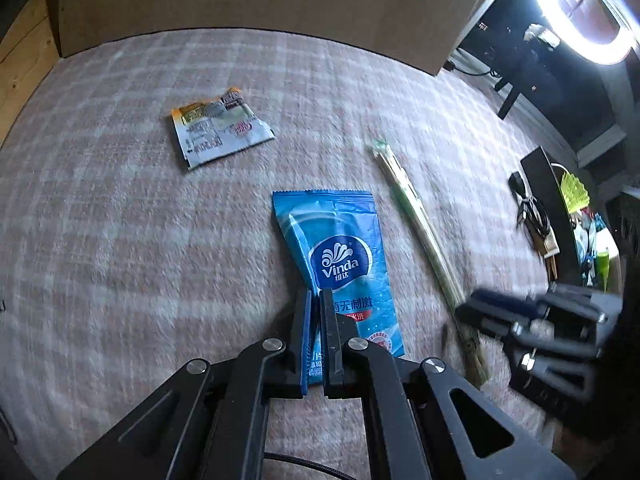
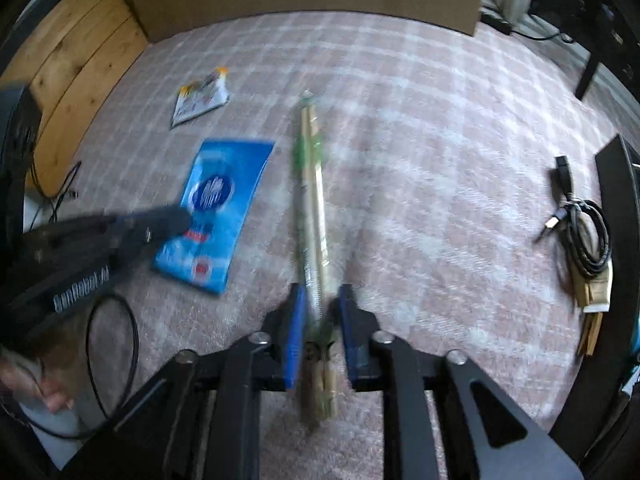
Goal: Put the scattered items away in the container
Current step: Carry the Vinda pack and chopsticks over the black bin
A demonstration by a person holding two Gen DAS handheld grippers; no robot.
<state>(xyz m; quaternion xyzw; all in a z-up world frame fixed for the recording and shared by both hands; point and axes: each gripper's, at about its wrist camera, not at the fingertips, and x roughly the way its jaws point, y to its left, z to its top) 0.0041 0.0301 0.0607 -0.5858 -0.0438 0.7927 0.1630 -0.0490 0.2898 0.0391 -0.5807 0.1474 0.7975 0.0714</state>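
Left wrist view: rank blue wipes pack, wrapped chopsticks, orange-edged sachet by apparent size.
1. Blue wipes pack, biggest in area, though nearest the camera.
2. Wrapped chopsticks, longest but thin.
3. Orange-edged sachet, smallest, and farthest away.

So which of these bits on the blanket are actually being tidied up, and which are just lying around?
Part of the job:
- blue wipes packet, pinched by the left gripper
- wrapped chopsticks, between the right gripper's open jaws
- small sauce sachet
- cardboard box, probably the container

Just lying about:
- coiled black cable
- ring light
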